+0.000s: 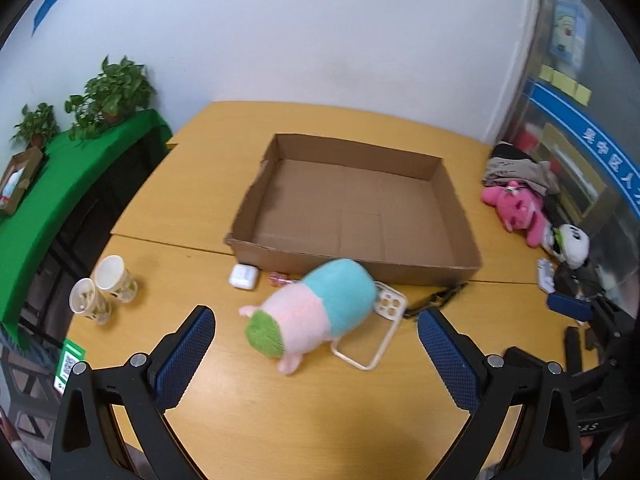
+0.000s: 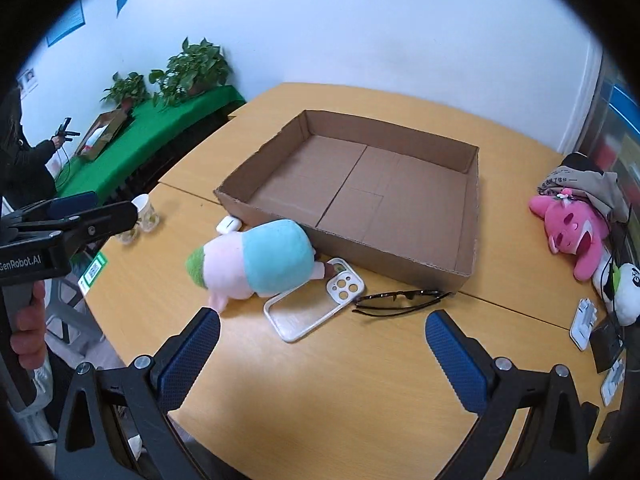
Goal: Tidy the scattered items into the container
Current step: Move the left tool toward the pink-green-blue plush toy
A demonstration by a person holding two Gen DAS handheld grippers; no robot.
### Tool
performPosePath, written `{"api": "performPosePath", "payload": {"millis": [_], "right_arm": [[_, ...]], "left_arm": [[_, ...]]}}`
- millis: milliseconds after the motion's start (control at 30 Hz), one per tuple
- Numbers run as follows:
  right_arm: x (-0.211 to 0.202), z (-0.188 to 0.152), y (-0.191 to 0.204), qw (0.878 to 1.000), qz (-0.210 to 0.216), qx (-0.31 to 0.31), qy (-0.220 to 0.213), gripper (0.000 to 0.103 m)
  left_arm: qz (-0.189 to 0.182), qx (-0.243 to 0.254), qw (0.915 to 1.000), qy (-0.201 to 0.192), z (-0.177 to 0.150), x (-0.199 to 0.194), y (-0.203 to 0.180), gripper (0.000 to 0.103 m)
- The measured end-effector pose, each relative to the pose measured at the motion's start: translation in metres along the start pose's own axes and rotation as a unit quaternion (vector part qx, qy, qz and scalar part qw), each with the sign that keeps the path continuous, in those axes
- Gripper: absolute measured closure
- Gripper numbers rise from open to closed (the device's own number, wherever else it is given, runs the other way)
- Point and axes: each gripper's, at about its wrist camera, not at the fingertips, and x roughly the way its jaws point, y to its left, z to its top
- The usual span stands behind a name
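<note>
Scattered items beside an empty box

The cardboard box [image 2: 464, 240] is shallow, open and empty on the table. Just before its near wall lies a plush [image 2: 256, 260], pink and turquoise with a green end, on its side, partly over a clear phone case [image 2: 308, 312]. Folded black glasses [image 2: 400, 298] lie right of the case; a white earbud case [image 1: 243, 276] and a small pink item [image 1: 278, 279] lie left.

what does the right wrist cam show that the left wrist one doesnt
Only the right wrist view shows the left gripper from outside and a person near the green shelf. Only the left shows the pink item beside the earbud case. Both share the empty cardboard box, plush toy, phone case and sunglasses.
</note>
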Motion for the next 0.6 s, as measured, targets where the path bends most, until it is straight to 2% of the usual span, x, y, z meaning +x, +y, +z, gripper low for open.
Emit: {"api": "performPosePath", "payload": {"millis": [67,333,500,600], "right_arm": [[-0.004,-0.001,-0.001,1.000,0.012,0.001,0.002,0.000],[-0.014,0.006,0.008,1.000,-0.002,-0.004,-0.015,0.000],[-0.008,0.008,0.012,1.000,-0.008,0.000,-0.005,0.000],[-0.004,0.011,0.014,1.000,-0.013,0.010,0.002,0.000]], "left_arm": [[0.002,0.014,0.9999,0.000,-0.001,-0.004,-0.009,0.000],[-0.006,0.031,0.9995,0.004,0.008,-0.005,-0.021,0.000],[-0.023,0.028,0.9992,0.014,0.013,0.007,-0.014,0.000],[-0.046,0.031,0.9983,0.018,0.022,0.017,-0.007,0.000]]}}
